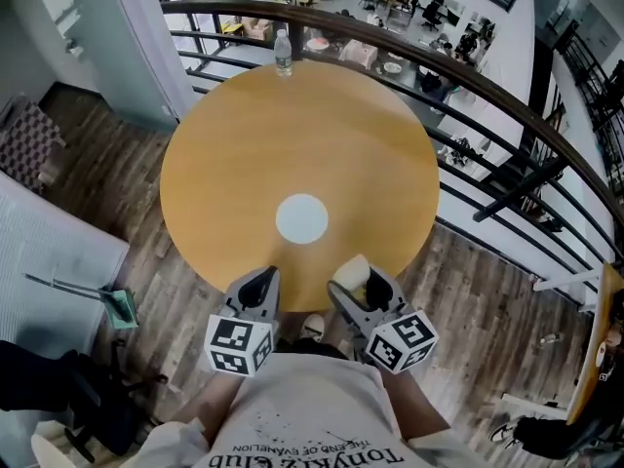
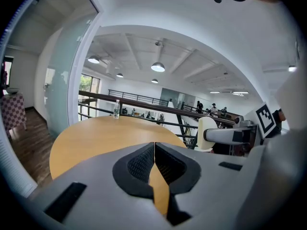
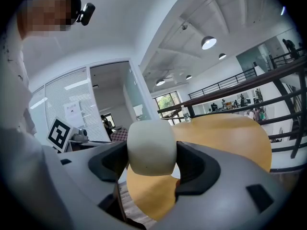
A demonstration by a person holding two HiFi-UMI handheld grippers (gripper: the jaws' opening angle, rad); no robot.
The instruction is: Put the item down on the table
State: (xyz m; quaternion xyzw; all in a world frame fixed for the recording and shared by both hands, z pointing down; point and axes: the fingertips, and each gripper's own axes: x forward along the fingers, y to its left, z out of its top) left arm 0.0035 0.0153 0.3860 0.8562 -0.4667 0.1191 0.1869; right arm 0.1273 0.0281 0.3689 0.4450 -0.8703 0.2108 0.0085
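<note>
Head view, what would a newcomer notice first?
The round wooden table fills the middle, a white disc at its centre and a clear plastic water bottle at its far edge. By the near edge, the right gripper clamps a pale rounded block; the left gripper is shut, empty.

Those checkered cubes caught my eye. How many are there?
2. One cube sits on the left gripper; the other sits on the right gripper, which holds a pale item. None seems hidden.

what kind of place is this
Probably an upper-floor mezzanine in an open-plan office: a round wooden table stands by a dark railing, with desks on the floor below.
</note>
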